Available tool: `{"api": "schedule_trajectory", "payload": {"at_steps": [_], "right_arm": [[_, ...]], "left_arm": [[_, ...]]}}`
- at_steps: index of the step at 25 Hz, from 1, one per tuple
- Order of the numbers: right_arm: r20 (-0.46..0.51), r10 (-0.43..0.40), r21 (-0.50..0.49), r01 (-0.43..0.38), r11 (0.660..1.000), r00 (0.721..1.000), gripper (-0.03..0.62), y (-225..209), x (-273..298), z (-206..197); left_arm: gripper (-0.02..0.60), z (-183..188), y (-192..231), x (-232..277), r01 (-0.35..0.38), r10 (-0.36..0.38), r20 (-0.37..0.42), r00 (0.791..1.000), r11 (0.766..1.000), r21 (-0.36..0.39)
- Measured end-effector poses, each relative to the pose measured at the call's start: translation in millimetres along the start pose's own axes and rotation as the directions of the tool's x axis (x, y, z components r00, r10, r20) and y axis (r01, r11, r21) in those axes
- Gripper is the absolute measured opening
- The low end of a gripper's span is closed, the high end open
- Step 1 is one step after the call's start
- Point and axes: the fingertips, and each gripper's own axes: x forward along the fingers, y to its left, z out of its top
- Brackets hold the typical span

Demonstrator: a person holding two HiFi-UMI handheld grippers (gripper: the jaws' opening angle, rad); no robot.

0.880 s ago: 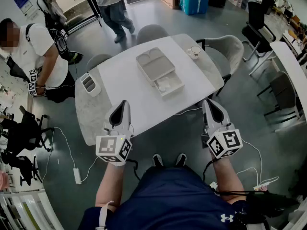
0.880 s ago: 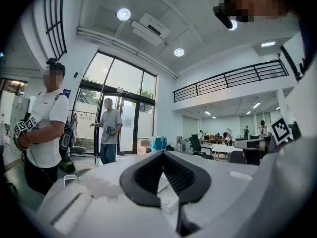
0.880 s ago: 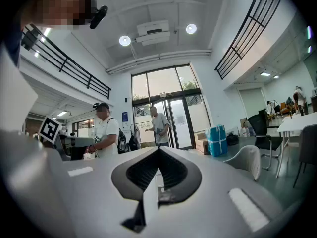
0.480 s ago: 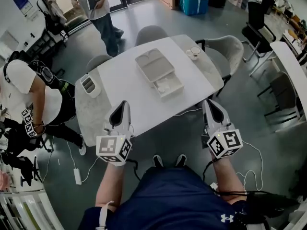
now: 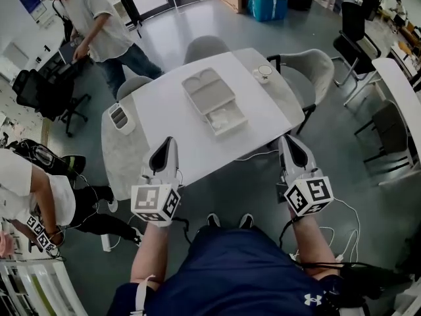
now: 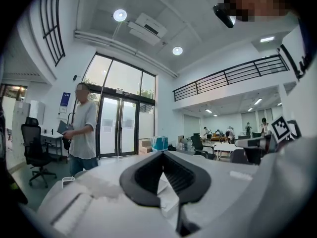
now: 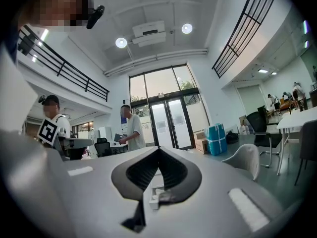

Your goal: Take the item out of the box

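Observation:
A flat pale box point(image 5: 204, 87) lies open in the middle of the white table point(image 5: 171, 110); its near half holds a small white item point(image 5: 222, 117). Both grippers hover at the table's near edge, well short of the box. My left gripper point(image 5: 170, 141) is shut and empty, pointing at the table. My right gripper point(image 5: 288, 139) is also shut with nothing held. In the left gripper view the jaws point(image 6: 162, 153) meet at the tip, with the box point(image 6: 167, 188) low behind them. The right gripper point(image 7: 158, 149) shows the same, with the box point(image 7: 154, 196) beyond.
A small grey holder point(image 5: 122, 116) sits at the table's left end and a little cup point(image 5: 266, 70) at the far right corner. Chairs point(image 5: 314, 68) ring the table. One person point(image 5: 99, 25) stands far left, another point(image 5: 36, 196) crouches at left. Cables point(image 5: 99, 222) lie on the floor.
The grippers have not moved. The standing person walked left behind the table, and the person at the left has shifted down toward the near left.

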Motion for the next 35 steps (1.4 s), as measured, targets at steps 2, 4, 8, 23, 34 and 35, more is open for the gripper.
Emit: {"api": "schedule_trajectory", "payload": {"at_steps": [2,4,8,23,34,35], "right_arm": [[0.001,0.006,-0.003,-0.006,1.000,1.000,0.002,-9.1,0.5,0.1],[-0.003,0.013,-0.004,-0.013,1.000,1.000,0.002,-18.0,4.0,0.7],[-0.021,0.045,-0.001,-0.045,0.999,0.999,0.003,-28.1,6.4,-0.2],[-0.093,0.036,0.019,-0.035,0.999,0.995,0.003,-53.1,51.5,-28.0],[-0.144,0.002,0.001,-0.002,1.000,0.990,0.003,-54.7,156.3,-38.1],[-0.155,0.005,0.000,-0.005,1.000,0.988,0.003,-52.8,165.7,-40.2]], "left_arm": [[0.003,-0.9,-5.3,4.4,-0.008,0.008,0.003,1.000,1.000,0.002],[0.003,-0.7,-9.0,9.6,-0.018,0.018,0.005,1.000,1.000,0.002],[0.003,-7.0,-17.8,3.6,-0.058,0.058,-0.011,0.998,0.998,-0.003],[0.003,-36.9,3.9,50.6,-0.073,0.070,-0.070,0.995,0.997,-0.033],[0.003,-42.4,75.9,136.9,-0.033,0.027,-0.092,0.995,0.998,-0.061],[0.003,-44.9,80.5,142.7,-0.027,0.020,-0.100,0.995,0.997,-0.066]]}}
